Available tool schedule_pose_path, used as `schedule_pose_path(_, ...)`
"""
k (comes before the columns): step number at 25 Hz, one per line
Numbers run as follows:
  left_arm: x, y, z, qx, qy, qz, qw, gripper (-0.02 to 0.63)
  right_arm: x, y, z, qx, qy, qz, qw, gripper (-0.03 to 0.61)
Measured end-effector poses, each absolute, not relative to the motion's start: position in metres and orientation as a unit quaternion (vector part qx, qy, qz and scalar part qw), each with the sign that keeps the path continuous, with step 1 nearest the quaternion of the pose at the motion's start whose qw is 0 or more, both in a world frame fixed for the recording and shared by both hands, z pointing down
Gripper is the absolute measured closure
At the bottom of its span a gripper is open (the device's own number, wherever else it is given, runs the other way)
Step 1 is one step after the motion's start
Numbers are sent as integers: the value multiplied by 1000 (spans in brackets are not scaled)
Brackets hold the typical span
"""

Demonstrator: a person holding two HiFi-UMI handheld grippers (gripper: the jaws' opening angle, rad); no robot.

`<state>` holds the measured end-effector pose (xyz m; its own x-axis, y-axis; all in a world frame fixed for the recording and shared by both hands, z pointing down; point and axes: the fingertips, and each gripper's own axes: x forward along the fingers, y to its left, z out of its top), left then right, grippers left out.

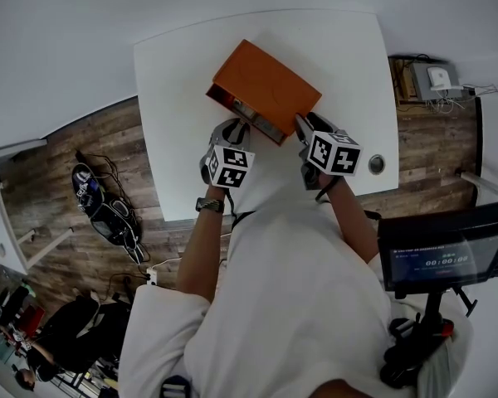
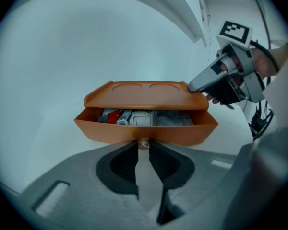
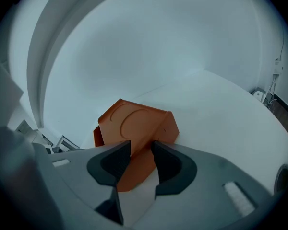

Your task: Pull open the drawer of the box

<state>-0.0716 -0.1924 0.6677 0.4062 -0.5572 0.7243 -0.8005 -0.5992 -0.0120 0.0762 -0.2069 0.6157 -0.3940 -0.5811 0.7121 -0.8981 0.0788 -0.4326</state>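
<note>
**Drawer partly drawn.** The orange box (image 1: pixel 266 85) lies at the upper centre of the white desk (image 1: pixel 332 48). Its drawer (image 2: pixel 144 131) stands partly out towards the lower frame, showing small mixed contents (image 2: pixel 134 116).

The left claw (image 2: pixel 143 146) is clenched, grasping the small clear knob (image 2: pixel 143 143) at the middle of the drawer front by its jaw tips. The right claw (image 3: pixel 140 146) is released. Its jaws stand spread astride the box's right-hand end edge, apparently steadying the shell; whether the pads press cannot be told.

**Technique.** The pull probably goes best straight along the drawer's line of travel, slow and level. The knob is small, so a sideways tug could slip it from the tips or skew the drawer. The box needs to be held down as the drawer comes out, since the smooth desk would let the light shell slide.

**Materials.** The box appears to be matte moulded plastic, thin-walled, with rounded corners and two shallow oval recesses in the top. The knob is glossy and translucent. The pads are dark, soft and contoured.
</note>
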Motion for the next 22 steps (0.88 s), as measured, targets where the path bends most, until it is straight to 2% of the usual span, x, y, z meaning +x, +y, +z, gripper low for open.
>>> schedule_pose_path(22,-84,-181,673,811,-418,370,175,537,80,-214,621,516,-709,448,172,419)
